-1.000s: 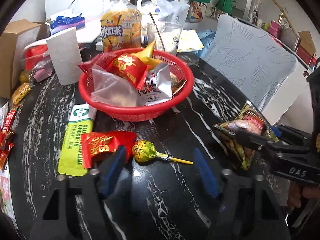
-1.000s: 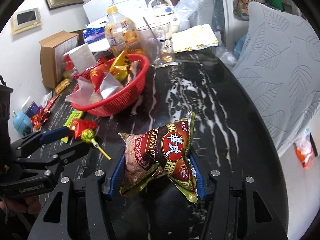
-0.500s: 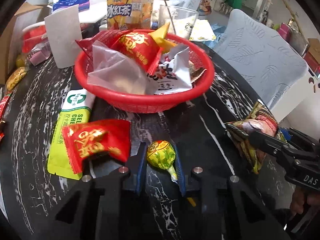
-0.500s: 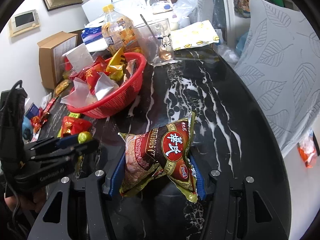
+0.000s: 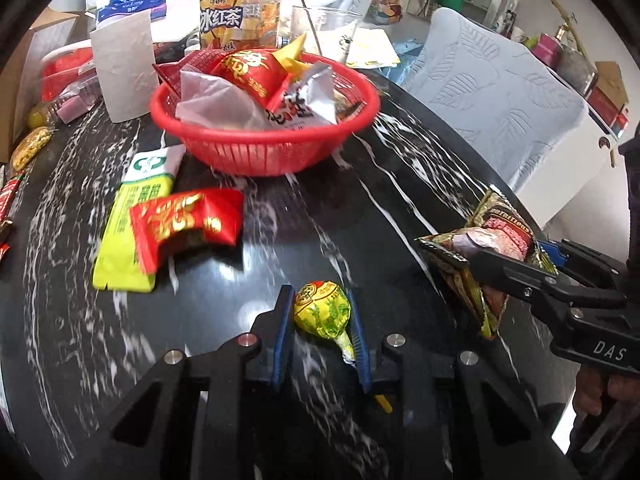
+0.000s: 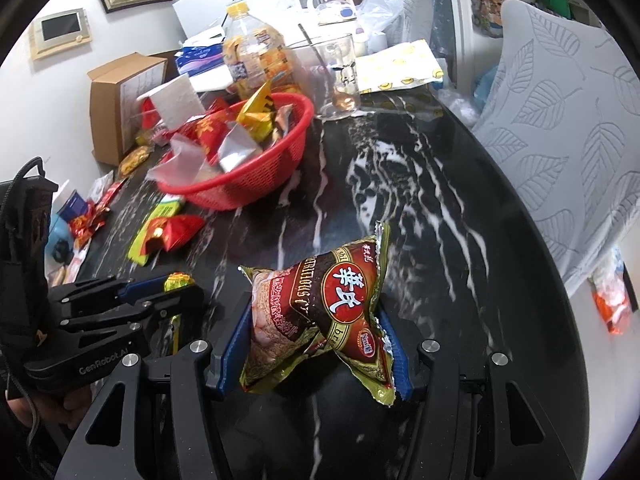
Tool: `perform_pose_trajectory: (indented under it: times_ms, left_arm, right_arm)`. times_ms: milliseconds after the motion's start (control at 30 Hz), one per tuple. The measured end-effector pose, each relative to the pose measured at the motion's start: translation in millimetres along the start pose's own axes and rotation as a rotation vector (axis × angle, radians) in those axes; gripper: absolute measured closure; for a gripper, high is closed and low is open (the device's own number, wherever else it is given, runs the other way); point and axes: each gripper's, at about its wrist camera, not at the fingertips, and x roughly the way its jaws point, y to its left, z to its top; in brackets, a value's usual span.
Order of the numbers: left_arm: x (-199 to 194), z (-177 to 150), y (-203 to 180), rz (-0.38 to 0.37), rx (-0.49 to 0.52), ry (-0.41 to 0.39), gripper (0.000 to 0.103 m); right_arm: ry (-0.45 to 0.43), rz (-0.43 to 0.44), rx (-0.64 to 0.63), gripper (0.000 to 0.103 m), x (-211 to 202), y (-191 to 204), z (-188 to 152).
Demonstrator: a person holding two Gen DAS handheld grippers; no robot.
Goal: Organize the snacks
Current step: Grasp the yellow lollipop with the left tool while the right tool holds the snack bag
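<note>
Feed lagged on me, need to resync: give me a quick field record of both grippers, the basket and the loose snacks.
left gripper: shut on lollipop
right gripper: shut on brown-gold snack packet
red basket: on black marble table, several packets inside
loose snacks: red packet lying on yellow-green sachet, left of lollipop

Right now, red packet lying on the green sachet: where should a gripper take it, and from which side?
Probably from above, across the red packet's puffed middle, one finger on each long edge. It lies flat, partly on the green sachet, so a side approach would likely drag both. The ends are flat crimped seals, poorer to hold. Both grippers are full at the moment, so one must unload first.
</note>
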Motion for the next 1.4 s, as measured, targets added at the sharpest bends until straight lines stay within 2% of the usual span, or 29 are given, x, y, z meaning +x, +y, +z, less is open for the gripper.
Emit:
perform_pose_trajectory:
  times_ms: [133, 233, 500, 867, 1067, 1400]
  left_arm:
    - [-10.6, -15.1, -7.8, 0.008, 0.034, 0.006, 0.077]
    - [-15.0, -23.4, -16.0, 0.054, 0.086, 0.003, 0.077]
    - [-10.8, -29.2, -22.1, 0.077, 0.109, 0.010, 0.077]
    - [-7.8, -27.8, -24.4, 0.073, 0.096, -0.017, 0.077]
    - [-14.0, -30.2, -24.8, 0.037, 0.102, -0.005, 0.078]
    - [-43.3, -23.5, -14.2, 0.031, 0.079, -0.066, 0.078]
  right_arm:
    - [0.003, 0.005, -0.004, 0.046, -8.1, 7.0, -12.9]
    - [0.006, 0.008, -0.010, 0.046, -14.3, 12.1, -22.4]
    - [0.016, 0.004, -0.018, 0.046, -24.7, 20.2, -41.3]
    - [0.021, -0.015, -0.016, 0.045, -30.4, 19.2, -48.5]
    - [0.021, -0.012, -0.019, 0.045, -30.4, 20.3, -49.1]
    - [0.021, 0.056, -0.038, 0.046, -28.2, 33.3, -46.3]
